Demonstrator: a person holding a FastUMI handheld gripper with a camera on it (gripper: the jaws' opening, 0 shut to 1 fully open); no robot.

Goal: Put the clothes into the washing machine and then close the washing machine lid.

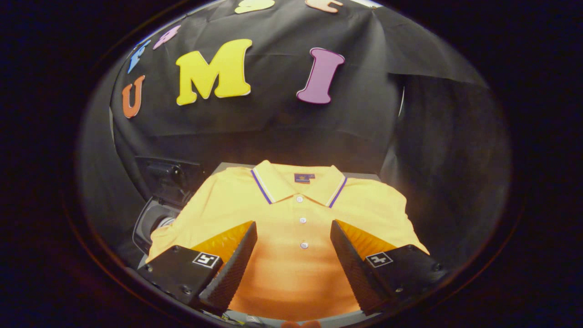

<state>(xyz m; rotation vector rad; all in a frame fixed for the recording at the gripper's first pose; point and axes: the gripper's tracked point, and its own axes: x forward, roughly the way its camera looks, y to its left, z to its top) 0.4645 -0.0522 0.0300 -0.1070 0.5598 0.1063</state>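
A yellow polo shirt (291, 214) lies flat on a grey surface, collar away from me, with white and purple collar stripes and three white buttons down its placket. My gripper (294, 228) hovers over the shirt's chest, open, the fingers (237, 259) spread to either side of the button placket with nothing held between them. To the left of the shirt, partly hidden under its sleeve, is the washing machine (152, 218), its dark lid (166, 175) standing up behind a round opening.
The grey surface (360, 175) under the shirt shows as a thin strip behind the collar. Black cloth walls close in behind and on the right.
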